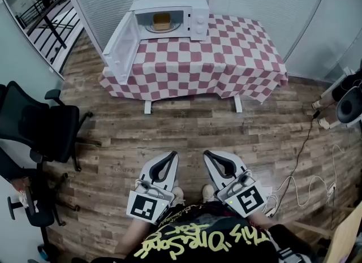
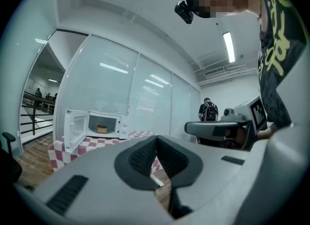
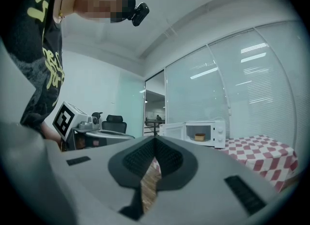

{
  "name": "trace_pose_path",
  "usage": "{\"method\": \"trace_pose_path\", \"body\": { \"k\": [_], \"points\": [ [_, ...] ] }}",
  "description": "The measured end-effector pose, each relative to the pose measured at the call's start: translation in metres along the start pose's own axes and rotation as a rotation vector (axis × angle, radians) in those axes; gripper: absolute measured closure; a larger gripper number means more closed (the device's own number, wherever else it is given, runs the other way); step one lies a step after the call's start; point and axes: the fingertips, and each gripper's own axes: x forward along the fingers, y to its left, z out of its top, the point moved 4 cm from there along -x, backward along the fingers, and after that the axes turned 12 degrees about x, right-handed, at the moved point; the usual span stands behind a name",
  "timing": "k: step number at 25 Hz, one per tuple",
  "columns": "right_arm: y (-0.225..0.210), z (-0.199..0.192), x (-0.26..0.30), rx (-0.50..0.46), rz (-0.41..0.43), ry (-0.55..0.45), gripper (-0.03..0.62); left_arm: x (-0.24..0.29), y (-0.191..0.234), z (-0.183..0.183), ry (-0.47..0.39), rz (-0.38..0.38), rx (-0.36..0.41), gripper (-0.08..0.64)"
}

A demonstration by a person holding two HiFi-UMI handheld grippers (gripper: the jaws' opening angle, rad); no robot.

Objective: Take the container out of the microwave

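Observation:
A white microwave [image 1: 165,17] stands at the far left corner of a checkered table [image 1: 226,58], its door [image 1: 120,47] swung open to the left. Inside sits a small tan container [image 1: 161,22], also seen as the container [image 2: 101,129] in the left gripper view and the container [image 3: 199,137] in the right gripper view. My left gripper [image 1: 174,155] and right gripper [image 1: 206,153] hang side by side close to my body, well short of the table. Both are shut with nothing between their fingers.
A black office chair [image 1: 39,126] stands at the left on the wooden floor. Cables [image 1: 305,160] trail across the floor at the right. Glass partition walls run behind the table. A person with a backpack [image 2: 209,111] stands in the distance.

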Motion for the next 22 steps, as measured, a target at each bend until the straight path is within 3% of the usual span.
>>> {"method": "trace_pose_path", "body": {
  "k": [11,22],
  "points": [
    [0.016,-0.009,0.018,-0.007,-0.04,-0.025,0.583,-0.02,0.032,-0.001,-0.004,-0.015,0.019,0.552],
    [0.035,-0.017,0.028,0.017,-0.151,-0.047,0.583,-0.032,0.052,-0.011,0.003,-0.068,0.018,0.552]
  ]
}}
